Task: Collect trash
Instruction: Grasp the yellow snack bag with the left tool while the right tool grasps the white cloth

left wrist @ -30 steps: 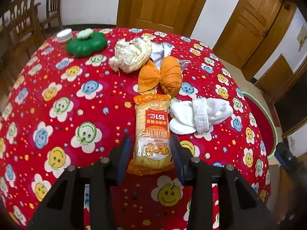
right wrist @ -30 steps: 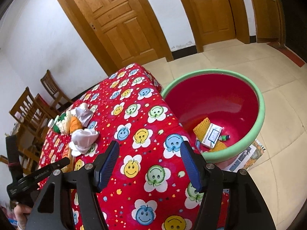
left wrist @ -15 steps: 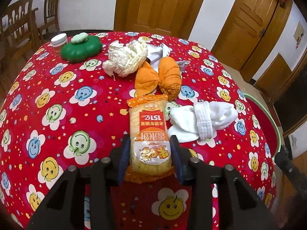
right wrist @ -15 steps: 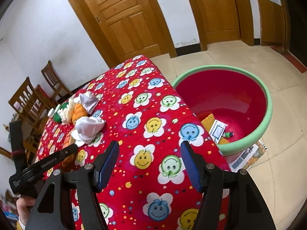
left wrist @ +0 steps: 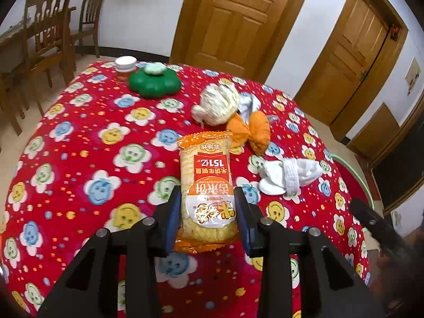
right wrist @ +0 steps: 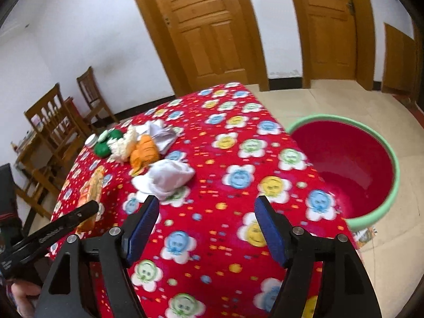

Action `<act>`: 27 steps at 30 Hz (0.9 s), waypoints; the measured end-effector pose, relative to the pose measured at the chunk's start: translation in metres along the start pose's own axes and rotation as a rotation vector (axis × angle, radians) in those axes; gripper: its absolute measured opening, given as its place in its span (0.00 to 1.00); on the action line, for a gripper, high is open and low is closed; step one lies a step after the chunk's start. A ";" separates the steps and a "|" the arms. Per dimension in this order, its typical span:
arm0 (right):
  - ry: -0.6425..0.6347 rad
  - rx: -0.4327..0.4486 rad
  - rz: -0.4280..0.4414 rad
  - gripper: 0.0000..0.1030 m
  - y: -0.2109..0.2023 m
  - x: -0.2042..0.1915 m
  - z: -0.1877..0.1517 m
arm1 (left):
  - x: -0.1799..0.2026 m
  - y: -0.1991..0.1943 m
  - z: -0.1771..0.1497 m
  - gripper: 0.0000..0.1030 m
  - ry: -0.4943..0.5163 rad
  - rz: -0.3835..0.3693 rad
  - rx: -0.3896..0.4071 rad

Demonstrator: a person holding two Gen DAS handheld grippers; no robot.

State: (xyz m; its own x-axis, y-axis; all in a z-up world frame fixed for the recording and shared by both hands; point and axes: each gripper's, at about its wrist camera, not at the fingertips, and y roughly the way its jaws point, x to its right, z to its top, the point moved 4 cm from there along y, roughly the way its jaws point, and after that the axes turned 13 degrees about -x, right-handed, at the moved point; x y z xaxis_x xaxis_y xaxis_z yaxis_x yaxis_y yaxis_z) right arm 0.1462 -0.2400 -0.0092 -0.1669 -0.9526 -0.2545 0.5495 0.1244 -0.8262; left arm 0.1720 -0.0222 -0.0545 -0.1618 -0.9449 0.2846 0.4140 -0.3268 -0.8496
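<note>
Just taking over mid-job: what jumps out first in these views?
The left gripper is clamped on an orange snack packet over the loud red smiley-flower tablecloth. Beyond it lie white, orange and cream cloth bundles. The right gripper hangs open and empty; a green-rimmed red tub stands beside the table.

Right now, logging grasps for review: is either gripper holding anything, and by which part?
The left gripper holds the snack packet by its near-end sides; the right gripper holds nothing.

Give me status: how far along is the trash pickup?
Done: unclear. The visible part of the red basin shows no trash, and its near side is hidden behind the table. In hand: the left gripper has its fingers closed on the snack packet. Left: white wad, orange wad and cream wad, none binned yet.
</note>
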 end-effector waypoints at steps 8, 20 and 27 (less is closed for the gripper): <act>-0.107 -0.009 -0.026 0.74 0.033 -0.038 0.014 | -0.019 -0.014 -0.002 0.37 -0.018 0.015 0.039; -0.142 -0.039 -0.047 0.74 0.067 -0.051 0.029 | -0.021 -0.012 0.000 0.37 -0.011 -0.019 0.050; -0.170 -0.061 -0.059 0.60 0.083 -0.055 0.031 | -0.013 -0.009 0.009 0.37 0.019 -0.021 0.062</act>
State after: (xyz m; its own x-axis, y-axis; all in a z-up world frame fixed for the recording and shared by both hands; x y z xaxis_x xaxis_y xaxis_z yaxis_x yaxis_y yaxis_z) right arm 0.2260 -0.1855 -0.0477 -0.0533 -0.9913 -0.1204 0.4917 0.0789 -0.8672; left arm 0.1782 -0.0074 -0.0462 -0.1872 -0.9376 0.2930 0.4654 -0.3473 -0.8141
